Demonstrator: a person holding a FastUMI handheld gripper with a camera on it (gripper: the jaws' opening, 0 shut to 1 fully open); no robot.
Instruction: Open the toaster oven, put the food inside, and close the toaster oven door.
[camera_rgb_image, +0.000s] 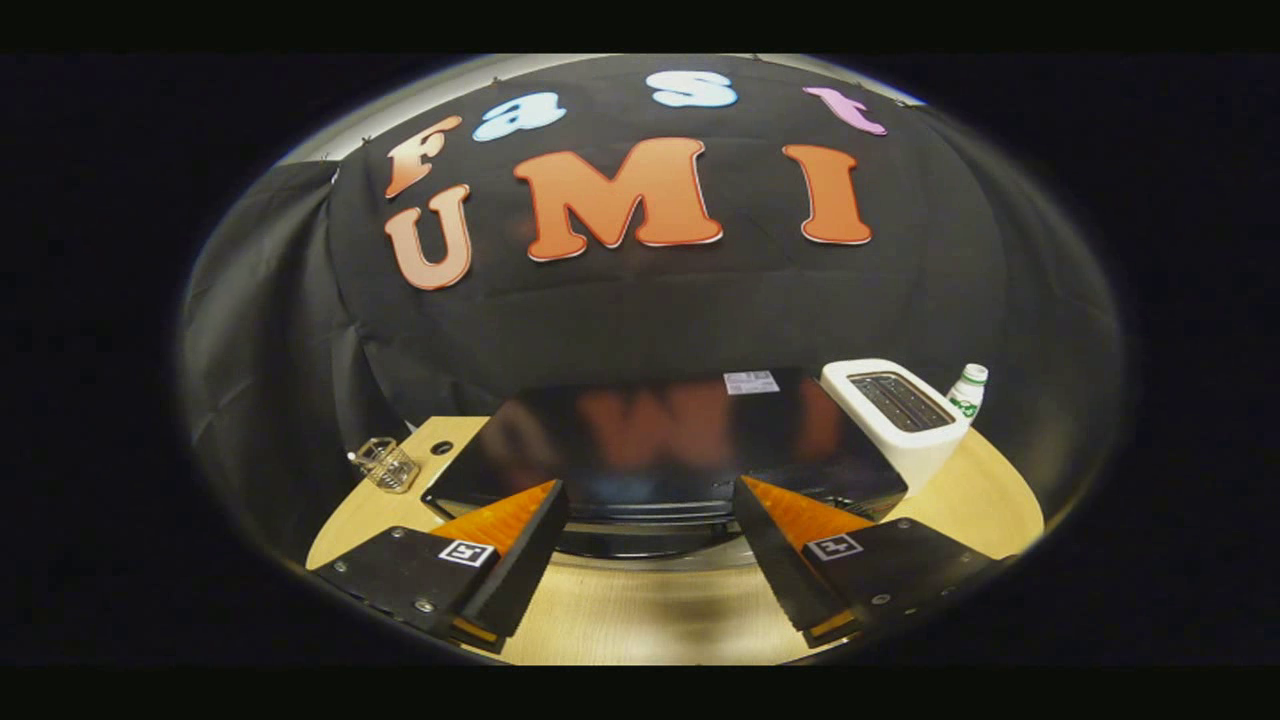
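A black toaster oven (660, 440) stands on the light wooden table (640, 610), seen from above, its glossy top mirroring the wall behind. Its front edge, with a curved handle or door rim (640, 535), lies just ahead of my fingertips and shows in the gap between them. My gripper (650, 490) is open, with nothing held between the fingers, which hover above the oven's front. Whether the door is open or closed is hard to tell from this angle. I cannot make out any food.
A white slot toaster (900, 415) stands to the right of the oven, with a small white bottle with a green label (968, 390) behind it. A clear glass jar (385, 463) sits at the table's left edge. Black cloth hangs behind.
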